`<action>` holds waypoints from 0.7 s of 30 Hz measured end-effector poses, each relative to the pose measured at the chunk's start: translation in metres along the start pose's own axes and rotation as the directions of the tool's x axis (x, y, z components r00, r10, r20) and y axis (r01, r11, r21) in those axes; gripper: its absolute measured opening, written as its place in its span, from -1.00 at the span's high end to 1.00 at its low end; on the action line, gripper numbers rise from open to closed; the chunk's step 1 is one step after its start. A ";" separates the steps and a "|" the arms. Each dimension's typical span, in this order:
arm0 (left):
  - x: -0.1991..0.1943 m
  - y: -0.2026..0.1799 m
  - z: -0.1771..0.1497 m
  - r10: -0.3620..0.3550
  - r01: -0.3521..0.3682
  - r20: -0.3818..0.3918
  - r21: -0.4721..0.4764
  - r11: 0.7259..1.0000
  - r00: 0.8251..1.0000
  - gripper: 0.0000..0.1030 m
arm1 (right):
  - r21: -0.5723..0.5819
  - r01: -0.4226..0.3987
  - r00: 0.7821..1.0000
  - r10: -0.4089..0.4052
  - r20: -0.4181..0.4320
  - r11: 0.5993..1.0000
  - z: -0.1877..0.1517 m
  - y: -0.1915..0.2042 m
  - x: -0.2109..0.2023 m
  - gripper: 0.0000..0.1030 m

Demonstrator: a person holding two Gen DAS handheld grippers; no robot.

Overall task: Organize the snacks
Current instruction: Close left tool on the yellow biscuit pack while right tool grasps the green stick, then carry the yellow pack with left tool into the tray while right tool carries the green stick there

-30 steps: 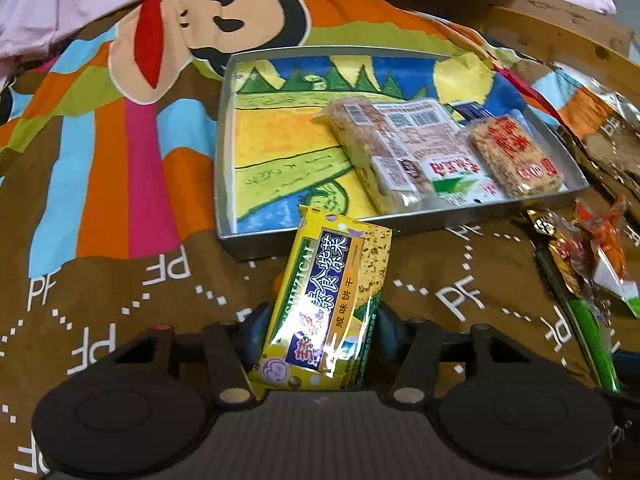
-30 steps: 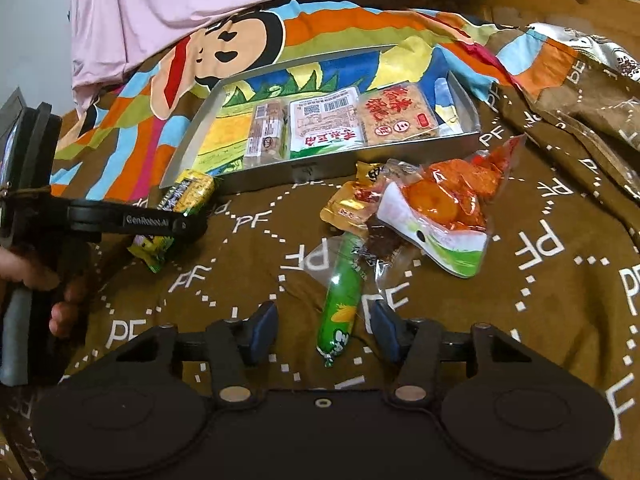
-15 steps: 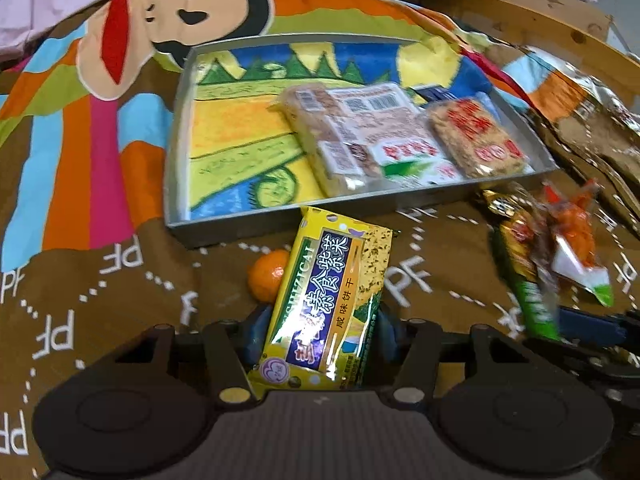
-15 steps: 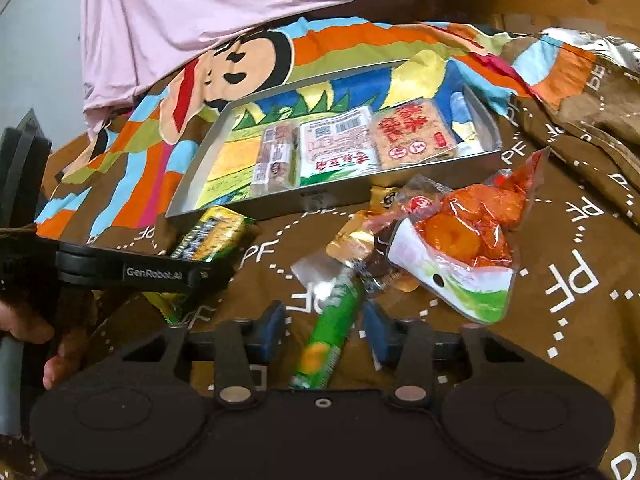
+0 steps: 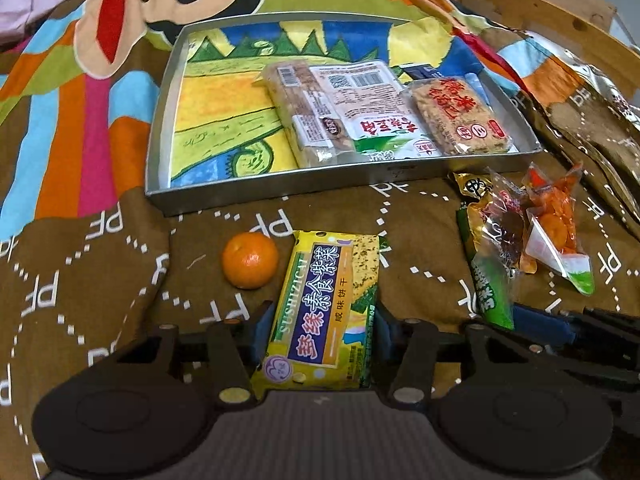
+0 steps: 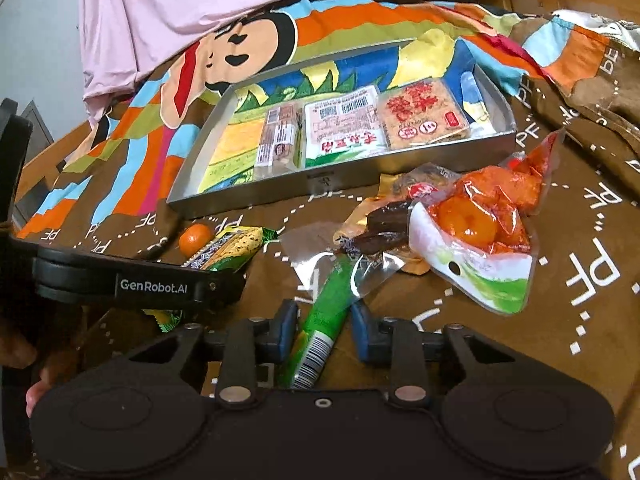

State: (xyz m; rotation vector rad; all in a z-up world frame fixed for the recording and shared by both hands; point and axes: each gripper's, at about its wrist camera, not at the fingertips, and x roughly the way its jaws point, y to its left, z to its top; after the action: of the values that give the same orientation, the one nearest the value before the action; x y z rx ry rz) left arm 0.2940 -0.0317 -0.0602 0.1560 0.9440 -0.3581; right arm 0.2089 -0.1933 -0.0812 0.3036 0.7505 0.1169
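1. The left gripper point(image 5: 318, 320) clasps the yellow cracker packet point(image 5: 326, 308) just short of the metal tray's point(image 5: 280, 190) near wall.
2. The right gripper's point(image 6: 324, 330) jaws, just closing, flank the green stick snack point(image 6: 326, 316); contact is unclear.
3. A tangerine point(image 5: 250, 260) lies beside the packet on the brown cloth point(image 5: 100, 280).

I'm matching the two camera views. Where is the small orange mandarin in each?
Left wrist: small orange mandarin at centre-left, on the cloth beside the yellow cracker packet.
Right wrist: at left, partly behind that packet.
Shared landmark: the metal tray's near wall, just beyond it.
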 end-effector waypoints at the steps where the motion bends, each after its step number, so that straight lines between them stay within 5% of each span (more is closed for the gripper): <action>1: -0.002 -0.001 -0.001 0.001 -0.001 -0.008 -0.012 1.000 1.000 -0.05 | 0.008 -0.003 1.000 0.003 -0.010 1.000 0.000 0.001 -0.002 0.42; 9: -0.027 -0.003 -0.017 -0.005 0.002 -0.049 -0.065 0.998 0.999 -0.05 | -0.091 -0.039 0.996 0.032 -0.081 0.995 -0.015 0.022 -0.023 0.43; 15: -0.034 -0.004 -0.023 0.007 -0.013 -0.057 -0.114 0.993 0.998 -0.05 | -0.053 -0.060 0.995 0.055 -0.089 0.997 -0.009 0.017 -0.009 0.29; 21: -0.047 -0.008 -0.030 0.015 -0.029 -0.072 -0.188 0.982 0.997 -0.04 | -0.010 -0.074 0.993 0.073 -0.093 0.997 -0.008 0.012 -0.013 0.49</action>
State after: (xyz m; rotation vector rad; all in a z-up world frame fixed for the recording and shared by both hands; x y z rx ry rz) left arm 0.2429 -0.0197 -0.0389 0.0055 1.0399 -0.2419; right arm 0.1944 -0.1826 -0.0745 0.3145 0.8306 0.2066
